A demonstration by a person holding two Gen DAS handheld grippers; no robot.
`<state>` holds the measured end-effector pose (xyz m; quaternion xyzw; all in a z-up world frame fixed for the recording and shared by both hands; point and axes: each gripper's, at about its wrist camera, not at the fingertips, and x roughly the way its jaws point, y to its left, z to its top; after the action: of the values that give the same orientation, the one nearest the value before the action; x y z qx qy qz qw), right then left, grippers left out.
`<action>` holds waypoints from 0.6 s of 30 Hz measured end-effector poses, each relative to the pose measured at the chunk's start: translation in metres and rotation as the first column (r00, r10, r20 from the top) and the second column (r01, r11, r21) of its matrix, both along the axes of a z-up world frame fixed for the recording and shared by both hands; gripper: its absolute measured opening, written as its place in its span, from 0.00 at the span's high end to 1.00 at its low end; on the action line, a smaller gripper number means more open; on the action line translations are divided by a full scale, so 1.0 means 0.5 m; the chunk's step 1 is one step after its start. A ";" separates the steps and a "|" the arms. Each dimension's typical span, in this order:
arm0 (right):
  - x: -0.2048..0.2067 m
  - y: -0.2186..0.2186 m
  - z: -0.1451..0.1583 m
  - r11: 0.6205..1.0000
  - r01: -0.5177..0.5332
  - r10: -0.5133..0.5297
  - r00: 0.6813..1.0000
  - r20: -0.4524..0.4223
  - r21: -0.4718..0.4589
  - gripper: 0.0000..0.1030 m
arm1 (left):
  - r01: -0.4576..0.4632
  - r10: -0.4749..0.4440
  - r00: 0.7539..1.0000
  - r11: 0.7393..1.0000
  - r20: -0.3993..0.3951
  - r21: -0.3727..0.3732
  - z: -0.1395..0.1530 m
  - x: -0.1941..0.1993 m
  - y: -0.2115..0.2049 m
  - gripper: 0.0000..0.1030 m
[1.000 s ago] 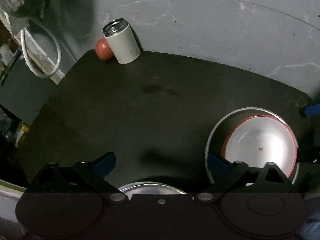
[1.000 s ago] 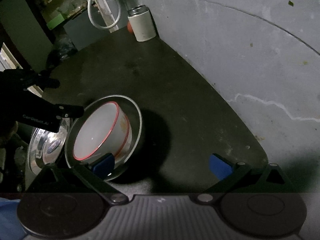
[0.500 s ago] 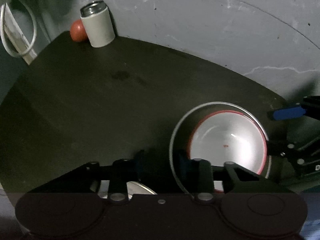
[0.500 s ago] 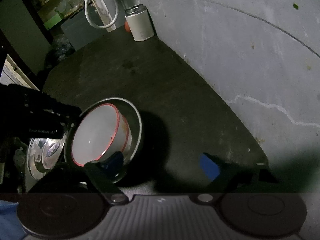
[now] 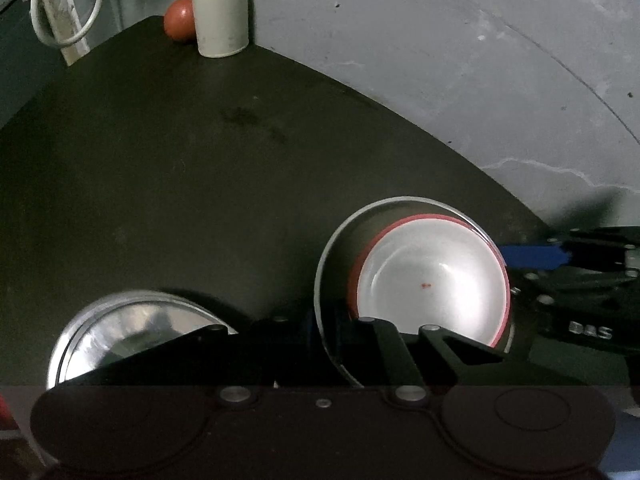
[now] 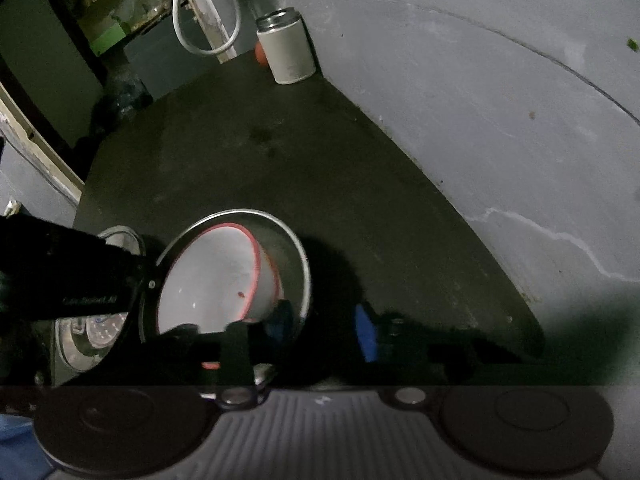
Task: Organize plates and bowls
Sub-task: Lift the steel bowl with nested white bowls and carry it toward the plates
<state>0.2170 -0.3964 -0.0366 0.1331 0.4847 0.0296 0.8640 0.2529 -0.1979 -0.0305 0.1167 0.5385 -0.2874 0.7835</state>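
- My left gripper [image 5: 320, 332] has its jaws pinching the near rim of the steel bowl [image 5: 340, 248]; the white bowl [image 5: 432, 280] sits tilted inside it, on the dark tabletop [image 5: 200, 160]
- My right gripper [image 6: 324, 324] has jaws partly spread, astride the steel bowl's far rim; contact I cannot tell
- A steel plate [image 5: 132, 324] lies just beside, left

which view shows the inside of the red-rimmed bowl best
Left wrist view: the red-rimmed bowl faces the camera, nearly its whole white interior visible. In the right wrist view it appears tilted, partly hidden by dark gripper parts.
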 end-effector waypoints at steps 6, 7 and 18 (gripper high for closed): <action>0.008 -0.005 -0.008 1.000 0.022 -0.022 1.000 -0.010 0.015 0.77 | -0.050 0.049 0.999 0.998 -0.012 -0.028 0.000 -0.016 0.009 0.91; 0.008 -0.007 -0.009 0.999 0.024 -0.024 1.000 -0.010 0.023 0.77 | -0.053 0.052 0.999 0.998 -0.013 -0.029 0.000 -0.016 0.009 0.91; 0.006 -0.046 -0.032 0.982 0.062 -0.059 0.998 -0.020 0.178 0.84 | -0.111 0.109 0.993 0.991 -0.041 -0.069 -0.004 -0.015 0.016 0.91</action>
<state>0.2198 -0.4192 -0.0528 0.2246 0.4819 0.0457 0.8457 0.2456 -0.1901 -0.0327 0.0536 0.5480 -0.2648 0.7917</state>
